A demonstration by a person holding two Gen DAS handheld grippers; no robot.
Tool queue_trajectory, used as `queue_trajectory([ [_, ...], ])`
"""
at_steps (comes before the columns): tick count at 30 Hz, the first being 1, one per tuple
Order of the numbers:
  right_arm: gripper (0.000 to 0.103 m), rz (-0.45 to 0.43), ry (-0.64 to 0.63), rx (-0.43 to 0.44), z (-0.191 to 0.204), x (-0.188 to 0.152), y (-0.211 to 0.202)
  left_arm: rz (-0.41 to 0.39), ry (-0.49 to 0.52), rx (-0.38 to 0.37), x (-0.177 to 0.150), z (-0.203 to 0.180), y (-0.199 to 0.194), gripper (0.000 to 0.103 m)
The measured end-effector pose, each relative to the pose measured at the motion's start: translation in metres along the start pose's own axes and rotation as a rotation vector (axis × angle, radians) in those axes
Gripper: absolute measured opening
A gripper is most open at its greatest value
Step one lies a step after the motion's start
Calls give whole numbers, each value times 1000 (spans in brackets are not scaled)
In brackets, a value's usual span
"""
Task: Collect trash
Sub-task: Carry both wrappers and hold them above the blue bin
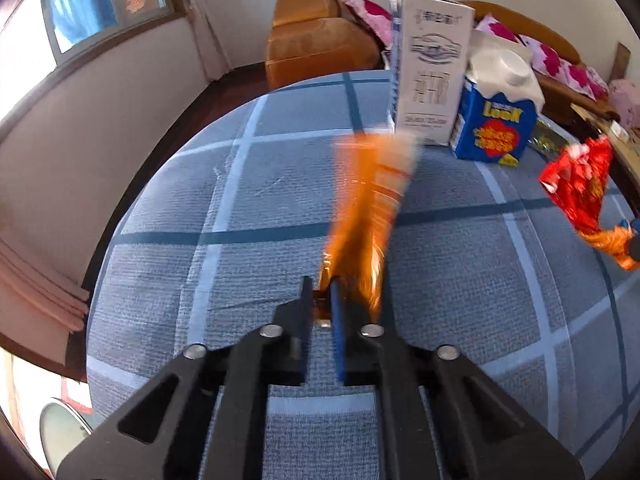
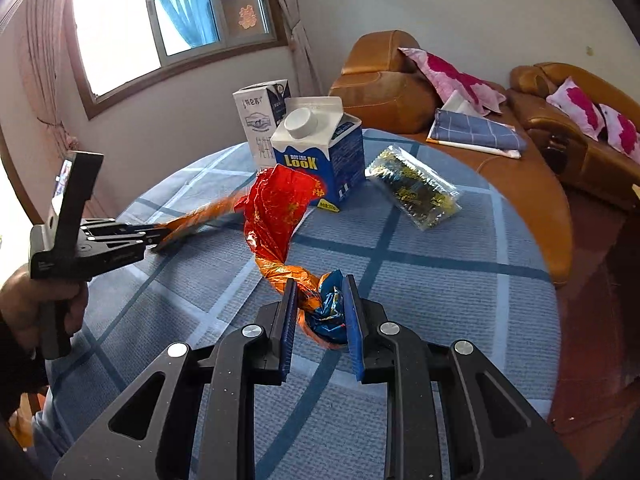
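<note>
At lower centre of the left wrist view, left gripper [image 1: 326, 300]: jaws pressed together on an orange wrapper [image 1: 368, 208], long axis running up-frame, blurred. Right gripper [image 2: 320, 308]: jaws pinching a red wrapper [image 2: 276, 208] by its twisted end. Cartons [image 2: 320, 148] and a foil packet [image 2: 414, 192] lie beyond on the table [image 2: 460, 300], nearer the right gripper.

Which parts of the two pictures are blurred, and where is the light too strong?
Left wrist view: the orange wrapper in the left gripper is motion-smeared, the cartons sharp. Right wrist view: the same wrapper is streaked; the window is overexposed white.
</note>
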State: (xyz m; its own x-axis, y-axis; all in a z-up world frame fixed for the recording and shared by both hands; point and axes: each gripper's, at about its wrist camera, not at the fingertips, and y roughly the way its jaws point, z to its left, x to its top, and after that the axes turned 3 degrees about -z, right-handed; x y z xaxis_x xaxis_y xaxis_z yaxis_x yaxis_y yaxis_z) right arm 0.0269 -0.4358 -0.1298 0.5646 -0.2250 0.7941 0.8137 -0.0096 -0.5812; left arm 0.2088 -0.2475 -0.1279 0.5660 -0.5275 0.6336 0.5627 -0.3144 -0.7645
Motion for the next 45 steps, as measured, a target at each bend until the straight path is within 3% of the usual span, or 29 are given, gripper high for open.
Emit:
queue_trajectory([
  [10, 23, -8, -71, 44, 32, 10, 6, -40, 45, 20, -31, 17, -58, 3],
  [16, 23, -9, -173, 130, 82, 17, 19, -18, -24, 134, -75, 67, -103, 3],
  [25, 23, -12, -334, 267, 161, 23, 37, -12, -114, 229, -127, 119, -154, 3],
  [45, 23, -14, -575, 468, 282, 19, 56, 53, -234, 357, -202, 177, -192, 3],
])
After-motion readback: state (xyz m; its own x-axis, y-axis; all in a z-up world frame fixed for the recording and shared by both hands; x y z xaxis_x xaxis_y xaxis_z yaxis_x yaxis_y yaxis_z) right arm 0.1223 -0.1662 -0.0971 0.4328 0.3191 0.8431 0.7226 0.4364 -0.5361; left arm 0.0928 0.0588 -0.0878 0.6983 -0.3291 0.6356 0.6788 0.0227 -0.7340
